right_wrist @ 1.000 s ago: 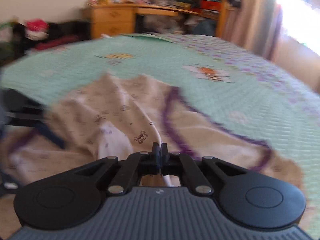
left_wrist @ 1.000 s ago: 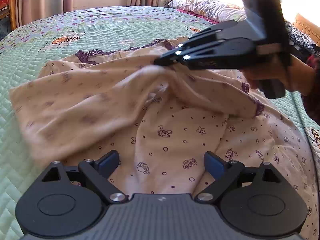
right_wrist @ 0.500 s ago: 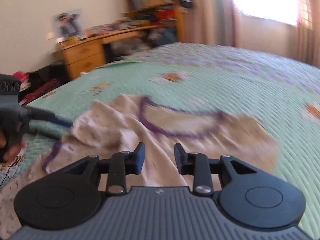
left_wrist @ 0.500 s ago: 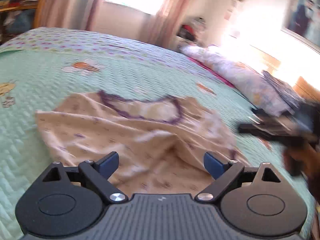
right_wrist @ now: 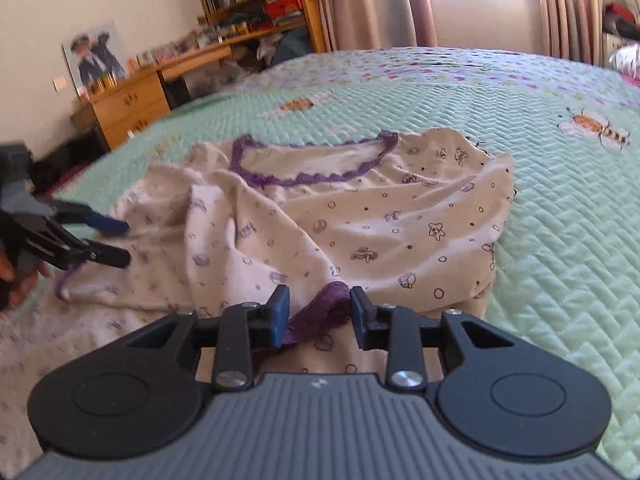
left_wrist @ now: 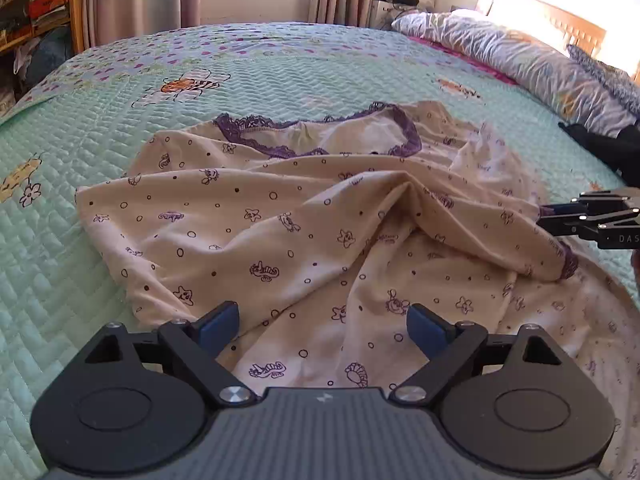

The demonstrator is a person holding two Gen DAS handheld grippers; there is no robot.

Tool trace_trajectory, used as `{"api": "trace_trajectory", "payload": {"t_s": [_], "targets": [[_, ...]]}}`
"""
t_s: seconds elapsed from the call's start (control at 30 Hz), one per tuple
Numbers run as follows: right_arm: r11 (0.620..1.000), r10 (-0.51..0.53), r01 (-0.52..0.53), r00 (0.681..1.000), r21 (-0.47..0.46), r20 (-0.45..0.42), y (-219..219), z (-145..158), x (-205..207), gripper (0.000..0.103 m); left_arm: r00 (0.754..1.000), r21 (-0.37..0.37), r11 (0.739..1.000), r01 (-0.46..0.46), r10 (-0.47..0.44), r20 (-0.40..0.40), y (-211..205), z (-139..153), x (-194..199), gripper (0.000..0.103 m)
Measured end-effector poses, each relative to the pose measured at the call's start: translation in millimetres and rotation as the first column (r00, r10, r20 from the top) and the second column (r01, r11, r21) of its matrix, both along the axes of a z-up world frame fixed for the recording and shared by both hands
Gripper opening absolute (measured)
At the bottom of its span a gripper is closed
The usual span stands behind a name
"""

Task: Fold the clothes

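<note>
Cream printed garment is spread rumpled on the green quilt, neckline trim at 12 o'clock. Left gripper is held wide apart over the near hem, nothing pinched. Right gripper is partly parted around the purple sleeve cuff, pads not pressing. Step judged: regrasp before a fold. Next: cuff to be clamped, sleeve carried inward.

Both wrist cams riding low over the bed, tilting down, close to the nightdress. Left cam facing the window, right cam facing desk; both sharing the nightdress.
</note>
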State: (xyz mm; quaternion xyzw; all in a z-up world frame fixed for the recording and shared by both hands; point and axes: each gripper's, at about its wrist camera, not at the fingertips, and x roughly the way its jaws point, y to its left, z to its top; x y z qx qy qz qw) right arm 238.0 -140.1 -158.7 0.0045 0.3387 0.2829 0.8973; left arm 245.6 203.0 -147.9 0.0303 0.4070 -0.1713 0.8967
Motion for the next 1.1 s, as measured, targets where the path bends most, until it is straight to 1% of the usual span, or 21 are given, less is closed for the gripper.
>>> {"api": "trace_trajectory", "payload": {"t_s": [0.03, 0.07, 0.1, 0.13, 0.23, 0.33, 0.4, 0.47, 0.5, 0.53, 0.57, 0.63, 0.67, 0.7, 0.73, 0.83, 0.87, 0.93, 1.0, 1.07, 1.1], "targets": [[1.000, 0.002, -0.002, 1.000, -0.010, 0.001, 2, 0, -1, 0.030, 1.000, 0.008, 1.000, 0.001, -0.001, 0.001, -1, -1, 0, 0.092], [1.000, 0.003, -0.003, 1.000, -0.019, 0.003, 4, 1, -2, 0.020, 1.000, 0.015, 1.000, 0.003, -0.003, 0.003, -3, -1, -1, 0.093], [1.000, 0.006, -0.006, 1.000, -0.031, 0.007, 5, 2, -4, 0.005, 1.000, 0.022, 1.000, 0.006, -0.006, 0.003, -4, -2, -1, 0.093], [0.999, 0.013, -0.012, 1.000, -0.041, 0.017, 7, 5, -6, 0.003, 1.000, 0.029, 1.000, 0.009, -0.010, 0.002, -5, -2, -1, 0.094], [0.996, 0.035, -0.026, 0.995, -0.088, 0.094, 12, 22, -15, 0.002, 1.000, 0.045, 0.999, 0.016, -0.016, 0.000, -7, -4, -1, 0.094], [0.993, 0.023, -0.004, 0.986, -0.116, 0.163, 14, 42, -14, 0.002, 1.000, 0.066, 0.998, 0.017, -0.017, 0.003, -10, -5, -2, 0.096], [0.992, -0.019, 0.037, 0.990, -0.122, 0.143, 8, 44, 1, 0.002, 1.000, 0.089, 0.996, 0.020, -0.021, 0.007, -14, -6, -4, 0.097], [0.984, -0.086, 0.100, 0.991, -0.144, 0.100, -2, 32, 20, 0.003, 1.000, 0.103, 0.994, 0.023, -0.024, 0.012, -16, -7, -5, 0.097], [0.981, -0.110, 0.115, 0.993, -0.154, 0.042, -7, 22, 31, 0.009, 1.000, 0.104, 0.994, 0.021, -0.022, 0.012, -16, -7, -5, 0.097], [0.980, -0.124, 0.116, 0.991, -0.160, -0.045, -14, 8, 42, 0.009, 1.000, 0.102, 0.995, 0.018, -0.019, 0.011, -16, -7, -5, 0.097], [0.980, -0.154, 0.141, 0.985, -0.142, -0.080, -21, 4, 45, 0.007, 1.000, 0.106, 0.994, 0.018, -0.019, 0.012, -16, -7, -5, 0.098], [0.970, -0.237, 0.232, 0.969, -0.066, -0.073, -38, 7, 39, 0.009, 1.000, 0.115, 0.993, 0.019, -0.021, 0.015, -17, -8, -6, 0.098], [0.960, -0.276, 0.274, 0.960, -0.054, -0.041, -42, 13, 34, 0.011, 1.000, 0.119, 0.993, 0.019, -0.020, 0.015, -18, -8, -6, 0.098], [0.956, -0.288, 0.288, 0.958, -0.052, 0.017, -39, 22, 25, 0.011, 1.000, 0.123, 0.992, 0.018, -0.020, 0.015, -18, -7, -6, 0.098], [0.965, -0.259, 0.260, 0.964, -0.021, 0.055, -34, 29, 17, 0.011, 1.000, 0.126, 0.992, 0.017, -0.019, 0.015, -19, -7, -7, 0.098], [0.993, -0.092, 0.088, 0.995, 0.079, 0.044, -4, 36, 13, 0.014, 1.000, 0.133, 0.991, 0.015, -0.017, 0.014, -20, -7, -7, 0.099], [0.996, -0.043, 0.039, 0.998, 0.086, 0.043, 7, 36, 13, 0.014, 1.000, 0.135, 0.991, 0.013, -0.015, 0.013, -20, -7, -7, 0.099], [0.998, 0.036, -0.037, 0.999, 0.048, 0.026, 29, 29, 16, 0.016, 1.000, 0.138, 0.990, 0.009, -0.011, 0.012, -20, -7, -7, 0.099], [0.996, 0.088, -0.089, 0.994, -0.016, -0.058, 38, 17, 19, 0.016, 1.000, 0.143, 0.990, 0.006, -0.008, 0.012, -21, -7, -7, 0.100], [0.989, 0.116, -0.130, 0.976, -0.065, -0.183, 33, 6, 14, 0.016, 1.000, 0.144, 0.990, 0.007, -0.009, 0.014, -20, -8, -7, 0.101], [0.987, 0.118, -0.138, 0.970, -0.081, -0.210, 27, 6, 9, 0.016, 1.000, 0.142, 0.990, 0.008, -0.010, 0.015, -20, -8, -7, 0.101]]}}
